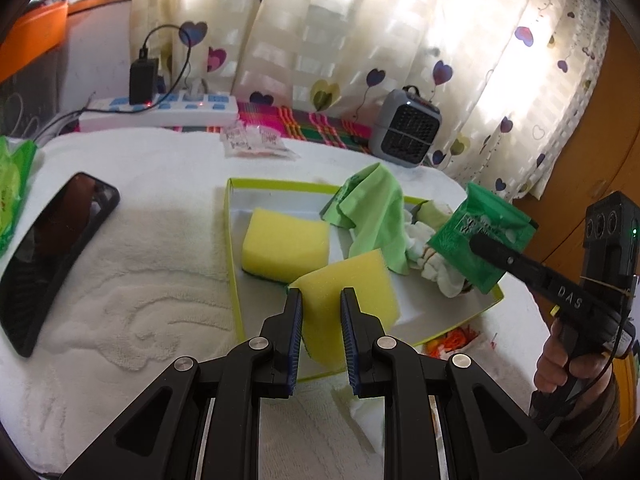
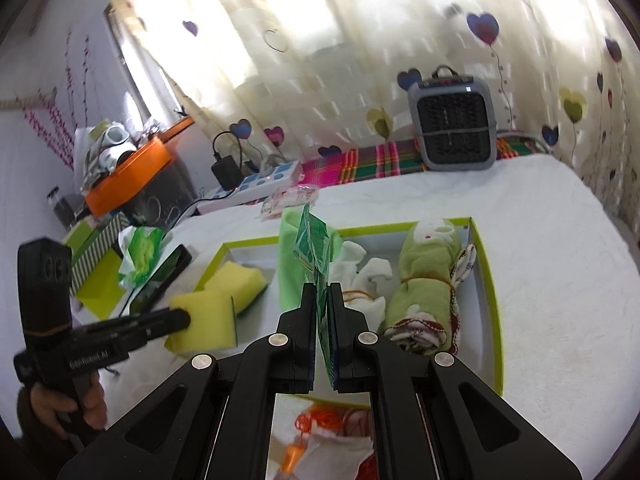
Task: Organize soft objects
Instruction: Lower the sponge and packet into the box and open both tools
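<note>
"DAS" marks the right hand-held gripper (image 1: 486,246).

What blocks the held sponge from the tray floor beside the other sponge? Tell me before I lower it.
Nothing visible does. The left gripper holds the yellow sponge over the near corner of the green-rimmed tray, and the white floor beside the second sponge lies bare. The green cloth sits farther right.

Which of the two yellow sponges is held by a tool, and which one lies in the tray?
The nearer sponge is clamped in the left tool, raised over the tray's front edge. The other sponge lies flat inside the tray, untouched.
</note>
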